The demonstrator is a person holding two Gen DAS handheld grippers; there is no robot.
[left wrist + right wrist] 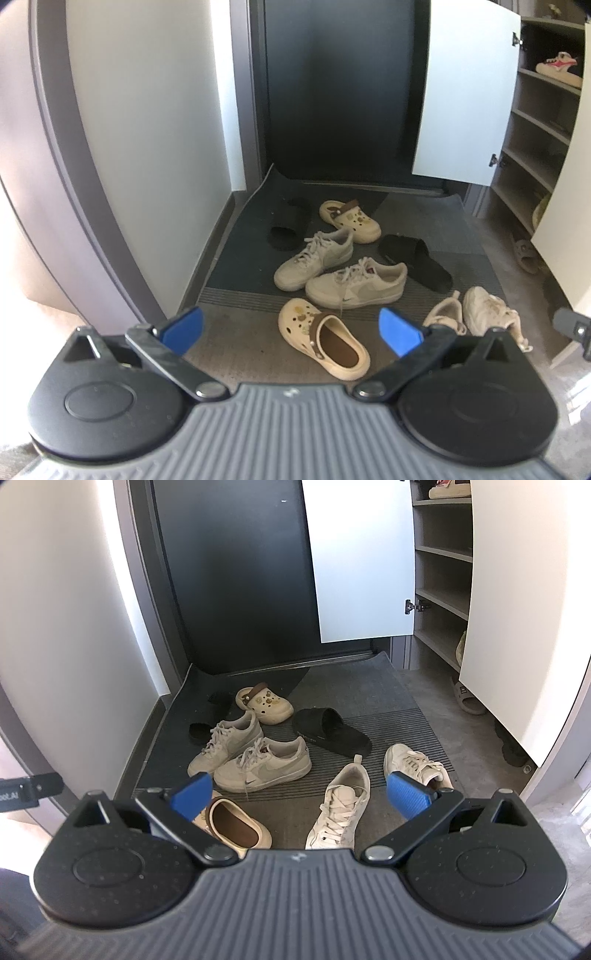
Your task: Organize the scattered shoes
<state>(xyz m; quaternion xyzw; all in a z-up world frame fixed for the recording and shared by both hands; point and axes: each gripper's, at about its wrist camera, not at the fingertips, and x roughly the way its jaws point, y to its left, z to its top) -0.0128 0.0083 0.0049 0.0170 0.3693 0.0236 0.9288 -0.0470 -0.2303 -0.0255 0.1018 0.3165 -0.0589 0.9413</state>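
Shoes lie scattered on a dark doormat (443, 229) before a black door. A cream clog (325, 338) lies nearest my left gripper (291, 328), which is open and holds nothing. Beyond it are two pale sneakers (356, 284) (314, 258), a second cream clog (349, 219) and two black slides (415, 260) (290, 229). A white sneaker pair (484, 310) lies to the right. My right gripper (299, 795) is open and holds nothing, above a white sneaker (340, 805); its mate (413, 766) lies beside the right finger.
An open shoe cabinet (443, 590) with grey shelves stands at the right, its white door (364, 557) swung out. A shoe (559, 68) rests on an upper shelf. A beige slipper (467, 698) lies on the floor by the cabinet. A white wall (147, 110) borders the left.
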